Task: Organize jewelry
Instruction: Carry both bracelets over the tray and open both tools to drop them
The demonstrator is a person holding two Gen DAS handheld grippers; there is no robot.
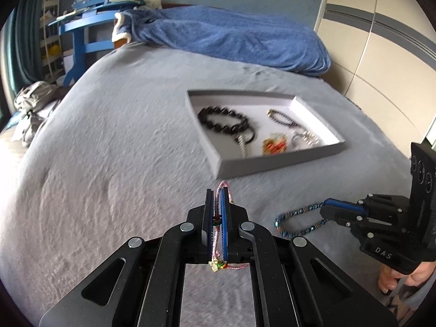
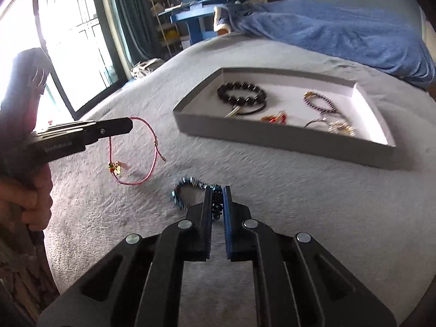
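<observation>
Fuzzy grey bedspread [image 2: 299,190] everywhere. The left gripper [image 1: 217,199] is clamped on a thin pink braided cord bracelet [image 2: 141,160], dangling above the bed. The right gripper [image 2: 217,199] pinches a teal beaded bracelet [image 2: 188,188] lying on the bed. Shallow grey cardboard tray [image 2: 272,139] toward the bed's far edge holds a chunky black bead bracelet [image 2: 241,94] plus other jewelry.

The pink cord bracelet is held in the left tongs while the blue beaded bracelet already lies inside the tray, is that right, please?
Not quite: the blue beaded bracelet is outside the tray, on the bedcover, gripped by the right tongs, as the right wrist view shows. The pink cord bracelet is indeed held in the left tongs.
</observation>
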